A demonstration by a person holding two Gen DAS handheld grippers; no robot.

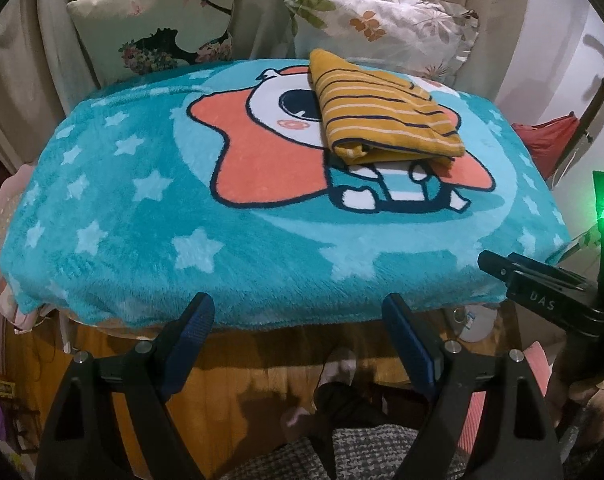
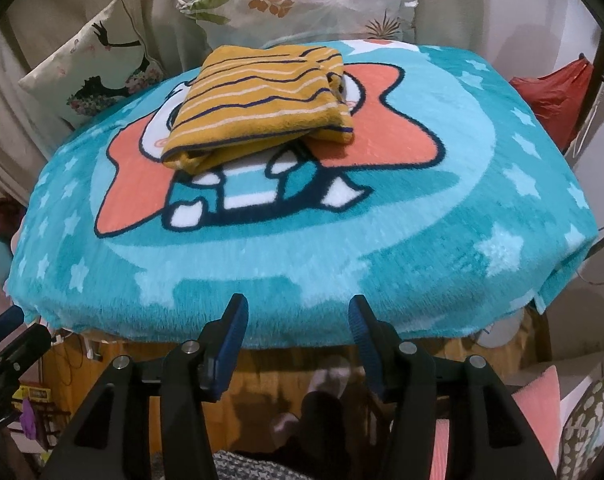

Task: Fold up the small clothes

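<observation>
A mustard-yellow striped garment (image 1: 382, 108) lies folded into a compact stack on the far part of a teal star-print blanket (image 1: 141, 208). It also shows in the right wrist view (image 2: 261, 108), on the blanket (image 2: 422, 220). My left gripper (image 1: 297, 312) is open and empty, held at the blanket's near edge, well short of the garment. My right gripper (image 2: 297, 312) is open and empty too, at the near edge. The right gripper also shows at the right of the left wrist view (image 1: 498, 268).
Two printed cushions (image 1: 161, 28) (image 1: 382, 24) lean against the beige curtain behind the blanket. A red bag (image 2: 550, 96) hangs at the right. Under the blanket's edge are a wooden floor (image 1: 241, 380) and the person's feet (image 1: 334, 376).
</observation>
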